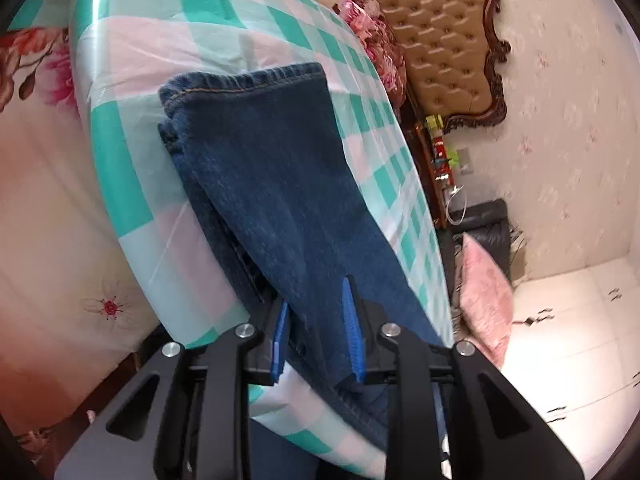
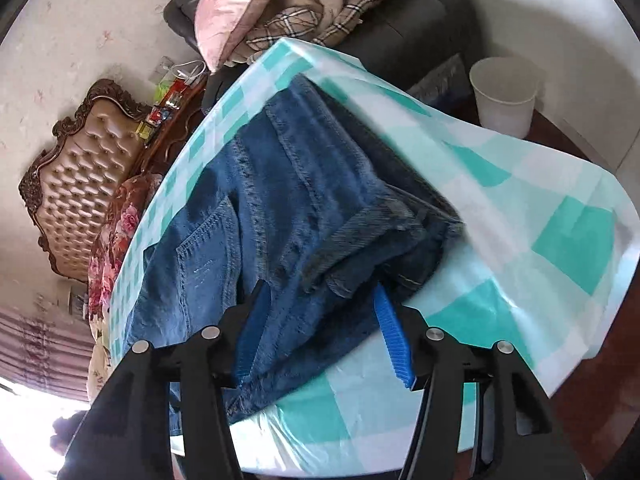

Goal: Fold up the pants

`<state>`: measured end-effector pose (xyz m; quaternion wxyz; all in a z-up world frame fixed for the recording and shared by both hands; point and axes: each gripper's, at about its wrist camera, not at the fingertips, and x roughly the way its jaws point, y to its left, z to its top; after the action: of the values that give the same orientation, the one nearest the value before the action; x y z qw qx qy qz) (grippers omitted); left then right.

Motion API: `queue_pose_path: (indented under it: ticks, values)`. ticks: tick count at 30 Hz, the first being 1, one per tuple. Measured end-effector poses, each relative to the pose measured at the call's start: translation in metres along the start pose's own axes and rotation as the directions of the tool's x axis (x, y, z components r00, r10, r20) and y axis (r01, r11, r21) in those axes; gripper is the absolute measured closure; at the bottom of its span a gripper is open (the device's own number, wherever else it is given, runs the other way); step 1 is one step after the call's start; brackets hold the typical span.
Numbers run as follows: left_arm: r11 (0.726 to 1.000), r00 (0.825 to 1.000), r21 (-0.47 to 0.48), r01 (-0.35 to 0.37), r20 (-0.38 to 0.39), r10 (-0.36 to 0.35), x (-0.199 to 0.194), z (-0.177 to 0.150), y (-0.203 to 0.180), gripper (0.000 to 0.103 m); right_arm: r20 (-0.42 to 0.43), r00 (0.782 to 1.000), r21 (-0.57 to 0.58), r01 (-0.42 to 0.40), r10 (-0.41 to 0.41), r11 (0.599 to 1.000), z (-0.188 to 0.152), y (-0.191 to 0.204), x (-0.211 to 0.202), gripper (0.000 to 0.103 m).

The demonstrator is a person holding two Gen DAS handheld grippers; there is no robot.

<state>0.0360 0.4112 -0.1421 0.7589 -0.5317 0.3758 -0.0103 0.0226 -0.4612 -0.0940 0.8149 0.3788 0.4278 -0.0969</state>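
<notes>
Dark blue jeans (image 1: 272,184) lie folded lengthwise on a teal-and-white checked cloth (image 1: 132,184) over a table, the stitched leg hems at the far end. My left gripper (image 1: 316,296) stands open by a small gap at the near end, and denim runs between its blue pads (image 1: 354,336). The right wrist view shows the seat part of the jeans (image 2: 288,216), bunched and doubled over, with a back pocket showing. My right gripper (image 2: 320,286) is open wide over that part. Denim lies between its pads (image 2: 394,340) without being pinched.
The table edge curves close by on both sides. A tufted headboard (image 1: 440,40), floral bedding (image 1: 36,64) and a pink cushion (image 1: 484,296) stand around it. A white bucket (image 2: 504,96) and a dark sofa (image 2: 420,20) piled with cushions and a plaid blanket lie beyond the far edge.
</notes>
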Motion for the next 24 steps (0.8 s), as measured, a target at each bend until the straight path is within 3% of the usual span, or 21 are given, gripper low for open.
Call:
queue_pose_path:
  ticks: [2,4,6,7,10,13,15,16,18,19,24]
  values:
    - [1.0,1.0,-0.014,0.012,0.007,-0.012,-0.001,0.004,0.004,0.078,0.02,1.0,-0.004,0.022,-0.021,1.0,0.002,0.005,0.002,0.057]
    - [0.999,1.0,-0.034,0.016,0.004,-0.016,0.002,0.008,0.008,0.078,0.023,0.998,0.005,0.059,-0.059,0.998,0.004,0.003,0.006,0.079]
    - [0.999,1.0,-0.046,0.015,0.0,-0.015,0.006,0.01,0.01,0.082,0.016,0.997,0.01,0.074,-0.074,0.997,0.007,-0.001,0.008,0.087]
    - [0.999,1.0,-0.043,-0.006,0.002,0.006,0.008,0.014,0.008,0.099,0.01,0.997,0.009,0.071,-0.071,0.997,0.007,-0.002,0.005,0.089]
    - [0.999,0.999,-0.005,-0.041,0.024,0.041,0.004,0.034,-0.012,0.101,0.019,1.0,-0.002,0.014,-0.014,1.0,0.021,0.009,-0.014,0.093]
    - [0.999,0.997,0.045,-0.022,0.074,0.018,-0.02,0.047,-0.042,0.101,0.045,0.997,-0.03,-0.062,0.063,0.998,0.03,0.021,-0.056,0.093]
    - [0.994,0.993,0.055,-0.09,0.076,0.085,-0.023,0.042,-0.036,0.101,0.041,0.999,-0.075,0.012,-0.009,0.997,0.026,0.014,-0.06,0.093]
    - [0.993,0.992,0.01,-0.121,0.023,0.121,-0.012,0.039,-0.013,0.101,-0.011,0.999,-0.066,0.029,-0.03,0.997,0.021,0.0,-0.048,0.094]
    - [0.987,0.988,-0.039,-0.153,-0.022,0.153,-0.001,0.033,0.01,0.101,-0.085,0.992,-0.044,0.091,-0.095,0.995,0.011,-0.021,-0.021,0.094]
    - [0.989,0.989,-0.028,-0.147,-0.008,0.147,0.0,0.029,0.013,0.101,-0.094,0.989,-0.054,0.112,-0.117,0.992,0.008,-0.025,-0.013,0.094]
    - [0.99,0.991,0.051,-0.133,0.022,0.132,-0.006,0.033,-0.014,0.101,-0.01,0.99,-0.153,0.139,-0.142,0.978,0.011,-0.002,-0.012,0.094]
